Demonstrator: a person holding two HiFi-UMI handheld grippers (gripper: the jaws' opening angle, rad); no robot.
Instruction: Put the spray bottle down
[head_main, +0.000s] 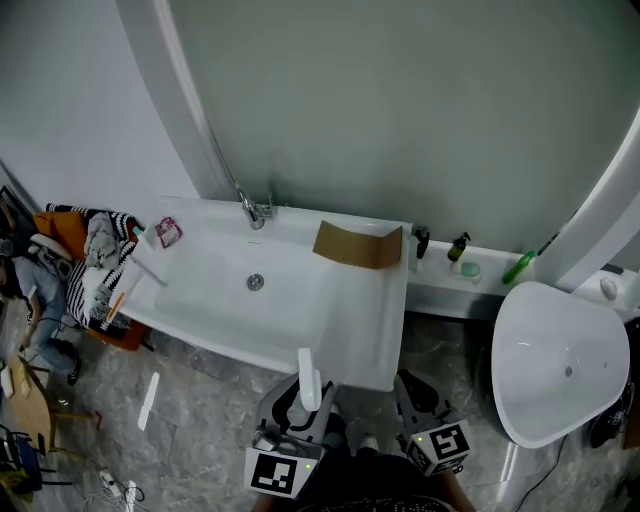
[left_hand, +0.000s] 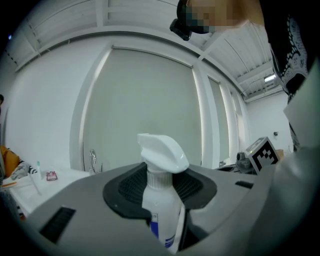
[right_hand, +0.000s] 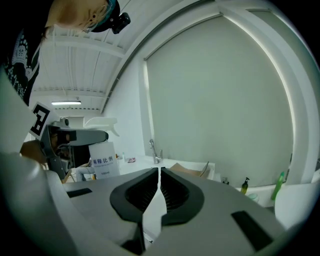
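Washbasin (head_main: 215, 285) ahead: left hand-held gripper (left_hand: 161, 194) carries the spray bottle (left_hand: 163, 156), right hand-held gripper (right_hand: 159, 192) pinched empty; next, probably lower it onto the rim.

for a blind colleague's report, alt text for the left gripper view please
A white spray bottle stands upright, clamped between the dark jaws of the left gripper, trigger head on top. Behind it, a tap on a white basin.

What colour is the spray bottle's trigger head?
White; the spray bottle's trigger head shows best in the left gripper view.
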